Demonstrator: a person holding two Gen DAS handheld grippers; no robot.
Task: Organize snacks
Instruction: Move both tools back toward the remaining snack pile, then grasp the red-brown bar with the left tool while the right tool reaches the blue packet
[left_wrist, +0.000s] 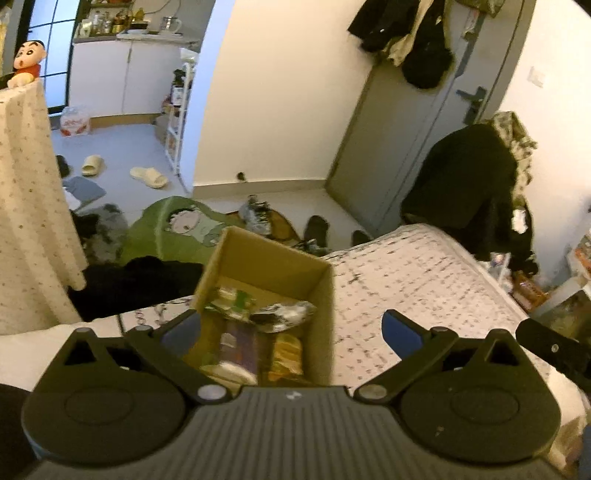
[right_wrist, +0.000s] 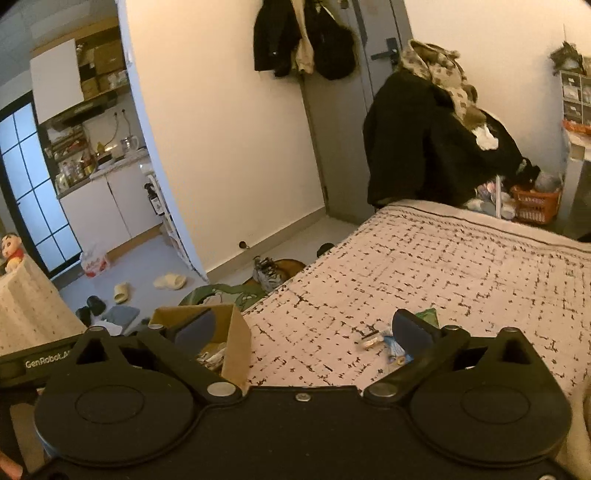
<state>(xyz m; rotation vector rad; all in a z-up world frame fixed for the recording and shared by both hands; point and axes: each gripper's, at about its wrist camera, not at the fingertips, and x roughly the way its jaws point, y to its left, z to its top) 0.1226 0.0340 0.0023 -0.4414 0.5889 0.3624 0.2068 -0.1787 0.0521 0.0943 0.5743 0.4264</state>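
Observation:
An open cardboard box (left_wrist: 288, 266) stands on the bed near its left edge, holding several snack packets (left_wrist: 255, 332), among them a purple one, a yellow one and a silver one. My left gripper (left_wrist: 291, 326) hovers above the box, open, nothing between its blue pads. In the right wrist view the same box (right_wrist: 236, 332) sits at lower left. My right gripper (right_wrist: 304, 326) is open and empty over the patterned bedspread. A few small snack packets (right_wrist: 386, 341) and a green packet (right_wrist: 426, 315) lie on the bed by its right finger.
The bed (right_wrist: 461, 266) runs off to the right. Past its edge the floor holds a green cartoon mat (left_wrist: 177, 229), slippers (left_wrist: 147, 177), shoes and dark clothes. A clothes-laden chair (left_wrist: 469, 192) stands by the grey door. An orange basket (right_wrist: 535, 203) is far right.

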